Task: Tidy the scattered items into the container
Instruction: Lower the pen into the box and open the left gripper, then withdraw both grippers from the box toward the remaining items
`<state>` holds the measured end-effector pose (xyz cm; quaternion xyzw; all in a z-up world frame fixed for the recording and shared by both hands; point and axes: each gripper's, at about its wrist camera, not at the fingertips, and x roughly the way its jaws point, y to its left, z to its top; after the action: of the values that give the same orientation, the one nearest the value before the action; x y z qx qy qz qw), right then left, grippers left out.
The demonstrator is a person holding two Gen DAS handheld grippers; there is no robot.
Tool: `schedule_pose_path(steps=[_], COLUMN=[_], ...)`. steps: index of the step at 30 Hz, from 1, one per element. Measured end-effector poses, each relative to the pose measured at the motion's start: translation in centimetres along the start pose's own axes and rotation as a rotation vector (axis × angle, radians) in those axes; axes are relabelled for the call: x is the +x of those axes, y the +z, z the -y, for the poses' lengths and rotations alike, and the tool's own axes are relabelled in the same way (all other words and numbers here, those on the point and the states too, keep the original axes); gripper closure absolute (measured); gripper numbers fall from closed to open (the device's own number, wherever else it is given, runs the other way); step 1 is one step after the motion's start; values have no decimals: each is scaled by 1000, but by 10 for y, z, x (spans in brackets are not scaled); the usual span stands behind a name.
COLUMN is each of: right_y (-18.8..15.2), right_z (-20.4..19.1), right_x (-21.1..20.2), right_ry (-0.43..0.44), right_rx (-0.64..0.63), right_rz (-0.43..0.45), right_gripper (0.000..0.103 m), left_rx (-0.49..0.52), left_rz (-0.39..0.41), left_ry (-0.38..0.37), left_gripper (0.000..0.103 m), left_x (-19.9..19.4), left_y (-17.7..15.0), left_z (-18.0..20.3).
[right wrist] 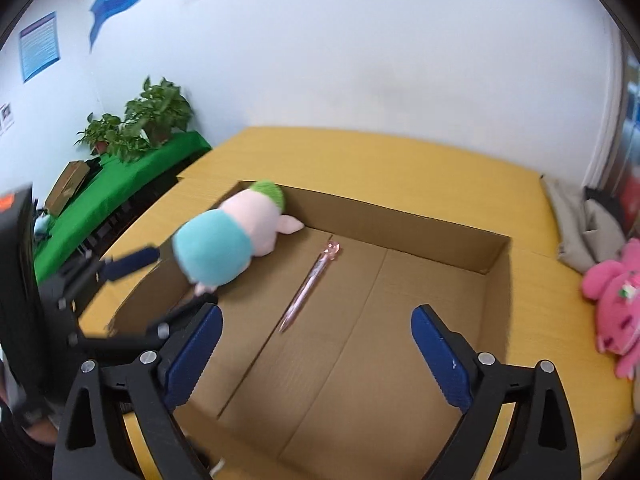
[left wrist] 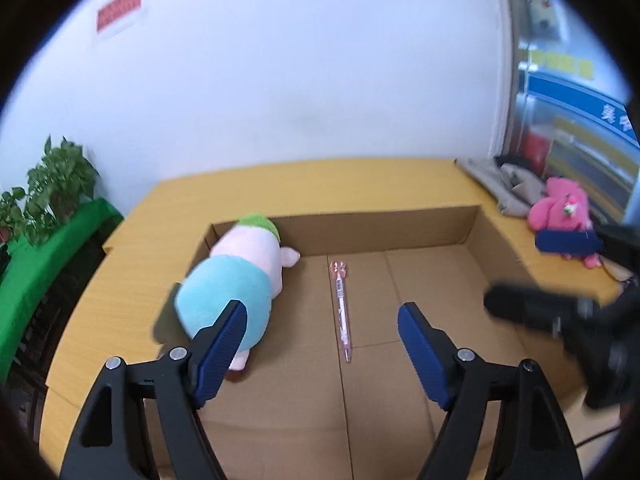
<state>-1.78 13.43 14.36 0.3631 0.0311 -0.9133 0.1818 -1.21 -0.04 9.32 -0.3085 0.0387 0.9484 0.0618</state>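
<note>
An open cardboard box [left wrist: 380, 228] [right wrist: 400, 216] sits on a yellow table. Inside it, against the left wall, lies a plush toy [left wrist: 232, 280] [right wrist: 224, 248] with a teal body, a pale pink head and a green cap. A pink pen [left wrist: 342, 308] [right wrist: 308, 284] lies lengthwise on the box floor. My left gripper [left wrist: 322, 306] hangs open over the box, its left pad in front of the plush and nothing between the pads. Above the box's near half my right gripper [right wrist: 317, 312] is open and empty. A pink plush [left wrist: 560, 208] [right wrist: 616, 300] lies on the table to the right of the box.
Grey cloth [left wrist: 504, 184] [right wrist: 580, 232] is bunched at the table's back right corner beside the pink plush. Potted plants [left wrist: 52, 184] [right wrist: 152, 116] stand on a green-covered shelf [right wrist: 120, 184] to the left. A white wall runs behind the table.
</note>
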Motion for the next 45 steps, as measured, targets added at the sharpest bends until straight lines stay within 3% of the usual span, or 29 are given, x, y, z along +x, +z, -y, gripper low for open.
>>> schedule_pose_path(steps=[5,9,14,25,45], right_y=[-46,-75,-98,-123,-141], right_z=[-23,-24,-34,-47,-33], right_x=[-28,-40,-54,-64,-58], right_ry=[-89,-99,-108,-112,-87], right_rx=[27,90,80,55,82], right_rz=[22,25,35,41,12], right_gripper=[5,5,5,5,5], left_rx=[3,-16,-11,-23,-21], left_rz=[51,51,50,36,9], left_ry=[-10,-19,-17,-37,-56], left_gripper=[25,25,25,25,25], left_x=[-26,-46,-62,-66,-49], left_y=[-20,-32,-46,-67,-72], left_z=[10,11,14,18,31])
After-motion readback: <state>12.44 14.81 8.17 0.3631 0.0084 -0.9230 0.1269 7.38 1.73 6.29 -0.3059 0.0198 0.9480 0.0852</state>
